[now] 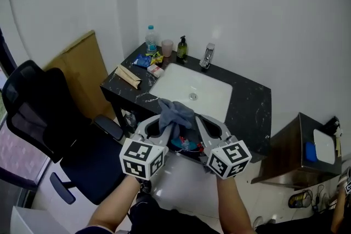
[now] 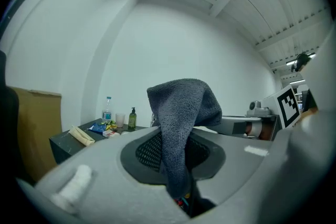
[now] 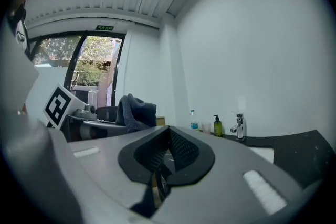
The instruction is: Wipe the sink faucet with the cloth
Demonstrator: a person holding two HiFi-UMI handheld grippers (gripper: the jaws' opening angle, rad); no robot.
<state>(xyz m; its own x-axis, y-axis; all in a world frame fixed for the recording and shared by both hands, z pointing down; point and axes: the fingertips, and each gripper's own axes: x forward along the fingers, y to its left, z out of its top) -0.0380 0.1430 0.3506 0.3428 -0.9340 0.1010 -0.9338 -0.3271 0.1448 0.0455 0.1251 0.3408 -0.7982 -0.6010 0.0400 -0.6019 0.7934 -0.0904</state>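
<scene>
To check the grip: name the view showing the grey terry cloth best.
Left gripper view: the grey terry cloth fills the centre, pinched between the jaws. Head view shows it bunched from above; right gripper view, small at left.

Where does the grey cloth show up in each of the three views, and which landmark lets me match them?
Head view: cloth just below centre, bunched above the two marker cubes.
Left gripper view: cloth dead centre, clamped between the jaws and flopping over at the top.
Right gripper view: cloth left of centre, small, at mid height.
Shared landmark: green soap bottle, visible in all three.
</scene>
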